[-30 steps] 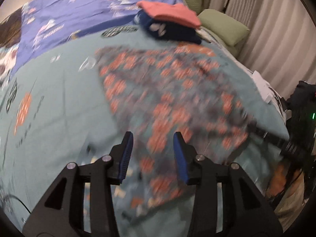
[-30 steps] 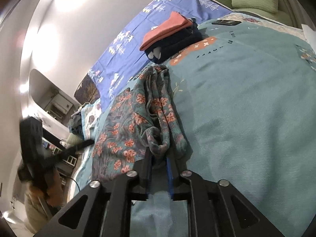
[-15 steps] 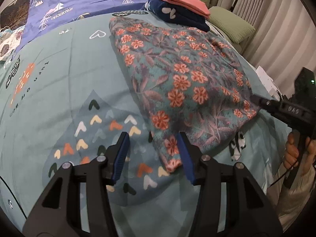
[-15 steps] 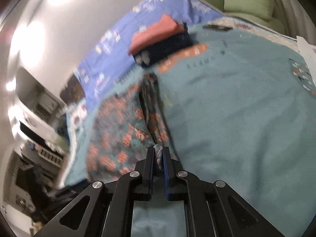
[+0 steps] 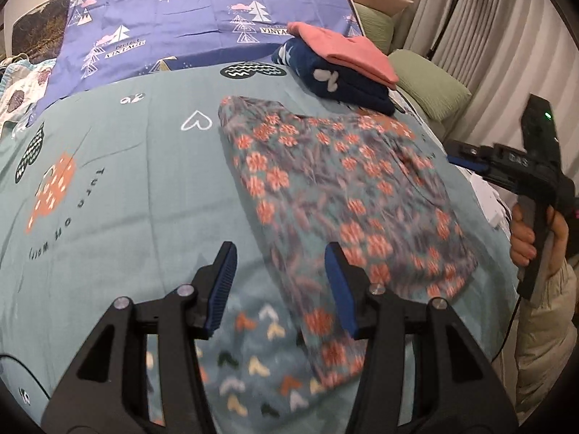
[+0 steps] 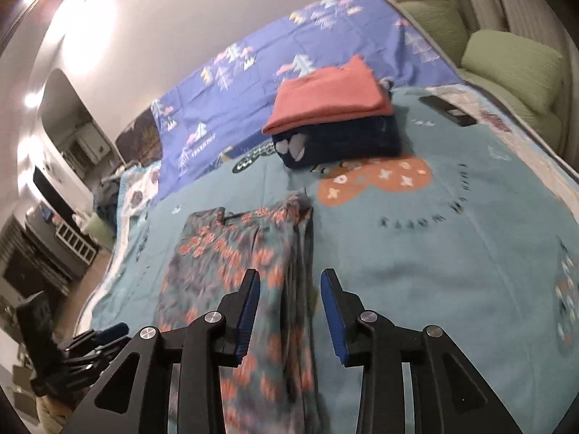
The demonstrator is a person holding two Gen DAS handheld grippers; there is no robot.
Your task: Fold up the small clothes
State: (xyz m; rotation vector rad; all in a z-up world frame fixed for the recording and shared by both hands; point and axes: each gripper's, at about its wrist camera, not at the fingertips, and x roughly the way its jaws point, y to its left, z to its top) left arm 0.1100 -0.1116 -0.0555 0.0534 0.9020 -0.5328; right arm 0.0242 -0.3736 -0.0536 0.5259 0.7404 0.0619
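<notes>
A floral garment (image 5: 340, 195), teal with orange flowers, lies folded flat on the teal bedspread (image 5: 126, 188). My left gripper (image 5: 280, 285) hovers open above its near edge, with nothing between the blue pads. In the right wrist view the same floral garment (image 6: 231, 275) stretches away from me. My right gripper (image 6: 289, 307) hangs just above its folded edge, its jaws opening and not pressing on the cloth. The right gripper (image 5: 466, 159) also shows at the left view's right edge, held by a hand (image 5: 524, 242).
A stack of folded clothes, a coral piece (image 6: 325, 97) on a navy one (image 6: 343, 141), sits beyond the garment. A purple sheet (image 5: 199, 25) covers the bed's far side. Green pillows (image 6: 514, 65) and a dark phone (image 6: 447, 110) lie at the right. Curtains (image 5: 506, 36) hang behind.
My right gripper has let go of the garment's edge, opened and lifted back. The garment now lies flat and folded. The left gripper shifted along the near edge and stayed open.
</notes>
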